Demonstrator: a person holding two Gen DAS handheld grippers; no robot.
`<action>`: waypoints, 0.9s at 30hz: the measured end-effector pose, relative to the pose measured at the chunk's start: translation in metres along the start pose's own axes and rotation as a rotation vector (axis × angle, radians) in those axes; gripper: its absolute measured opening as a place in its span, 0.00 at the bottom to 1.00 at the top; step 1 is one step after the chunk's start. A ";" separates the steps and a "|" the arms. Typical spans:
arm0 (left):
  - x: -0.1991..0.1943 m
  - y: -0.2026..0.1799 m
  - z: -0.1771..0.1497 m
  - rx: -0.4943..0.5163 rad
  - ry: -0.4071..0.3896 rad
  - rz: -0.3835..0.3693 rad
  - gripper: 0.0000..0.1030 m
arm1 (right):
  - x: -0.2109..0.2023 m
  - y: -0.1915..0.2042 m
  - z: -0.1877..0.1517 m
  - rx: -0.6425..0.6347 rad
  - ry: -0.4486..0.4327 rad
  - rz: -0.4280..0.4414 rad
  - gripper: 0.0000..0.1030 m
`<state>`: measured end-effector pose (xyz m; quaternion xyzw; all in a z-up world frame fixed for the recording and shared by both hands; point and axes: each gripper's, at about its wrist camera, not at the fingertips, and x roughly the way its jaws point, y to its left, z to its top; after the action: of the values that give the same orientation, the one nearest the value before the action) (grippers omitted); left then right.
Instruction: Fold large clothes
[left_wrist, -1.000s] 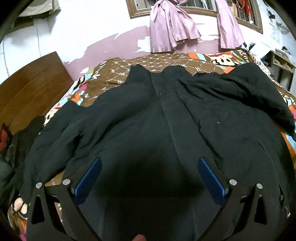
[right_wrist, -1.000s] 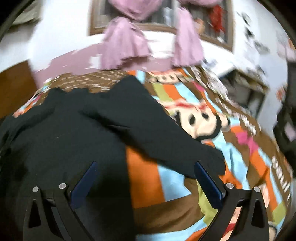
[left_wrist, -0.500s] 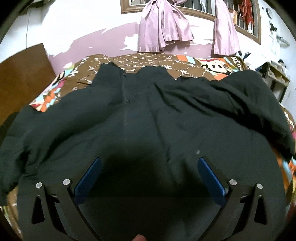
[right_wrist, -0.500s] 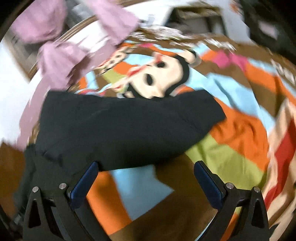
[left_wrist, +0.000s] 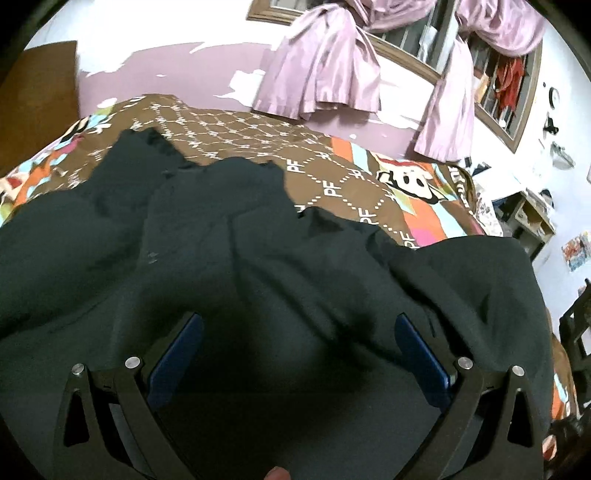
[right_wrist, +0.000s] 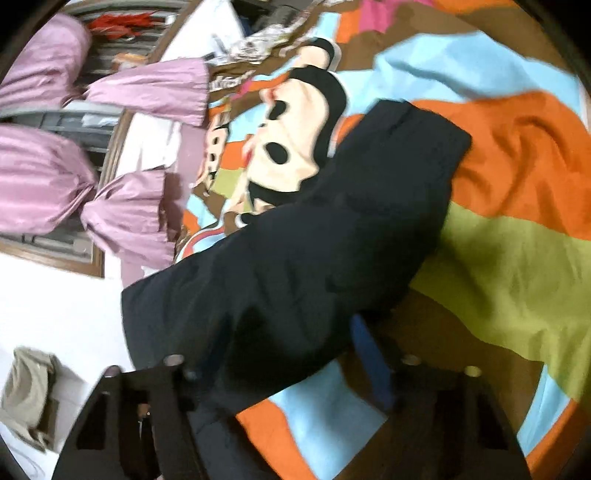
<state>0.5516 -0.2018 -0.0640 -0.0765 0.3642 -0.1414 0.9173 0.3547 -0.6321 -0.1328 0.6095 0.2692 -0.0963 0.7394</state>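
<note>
A large black jacket lies spread on a bed with a colourful cartoon bedspread. My left gripper is open, its blue pads wide apart just above the jacket's body. In the right wrist view the jacket's sleeve stretches across the bedspread. My right gripper sits low over the sleeve, with the cloth between its fingers; the jaws are narrower than before, and blur hides whether they grip it.
Pink curtains hang at a window on the back wall. A wooden headboard stands at the left. Shelves with clutter stand to the right of the bed.
My left gripper has swung right over the jacket's body. My right gripper has rolled and dropped onto the sleeve, and its jaws have come closer together around the cloth.
</note>
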 end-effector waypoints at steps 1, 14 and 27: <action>0.007 -0.005 0.004 0.024 0.010 0.012 0.98 | 0.000 -0.002 0.003 0.012 -0.015 -0.010 0.33; 0.049 0.014 -0.013 0.085 0.207 0.046 0.99 | -0.051 0.119 0.000 -0.426 -0.294 -0.041 0.02; -0.030 0.073 -0.023 0.004 0.170 0.043 0.99 | -0.053 0.182 -0.056 -0.577 -0.126 -0.078 0.91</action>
<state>0.5294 -0.1236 -0.0791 -0.0545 0.4419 -0.1285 0.8861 0.3805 -0.5447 0.0430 0.3560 0.2624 -0.0818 0.8932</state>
